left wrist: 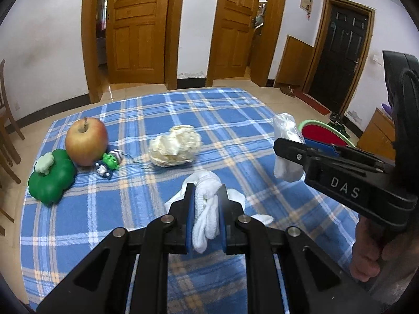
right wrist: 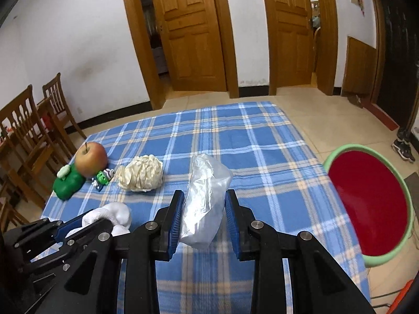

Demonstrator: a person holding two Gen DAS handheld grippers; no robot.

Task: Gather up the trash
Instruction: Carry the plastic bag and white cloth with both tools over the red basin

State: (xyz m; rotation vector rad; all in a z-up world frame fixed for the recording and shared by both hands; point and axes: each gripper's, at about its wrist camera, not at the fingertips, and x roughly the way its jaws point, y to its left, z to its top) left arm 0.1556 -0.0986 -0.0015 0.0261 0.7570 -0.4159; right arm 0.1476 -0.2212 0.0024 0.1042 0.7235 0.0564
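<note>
My left gripper [left wrist: 206, 192] is shut on a crumpled white tissue [left wrist: 207, 209] just above the blue plaid tablecloth [left wrist: 162, 110]; the tissue also shows in the right wrist view [right wrist: 115, 216]. My right gripper [right wrist: 204, 196] is shut on a clear crumpled plastic bag [right wrist: 205, 196], held above the cloth; in the left wrist view the bag [left wrist: 285, 130] sticks out of that gripper at the right. A crumpled cream paper ball [left wrist: 175, 146] lies mid-table, also seen in the right wrist view [right wrist: 141, 174]. A green-rimmed red basin [right wrist: 371, 204] stands right of the table.
An apple [left wrist: 86, 141], a green toy [left wrist: 52, 178] and a small green figurine [left wrist: 110, 162] sit at the table's left. Wooden chairs [right wrist: 28, 130] stand at the left. Wooden doors [right wrist: 193, 31] and tiled floor lie beyond the table.
</note>
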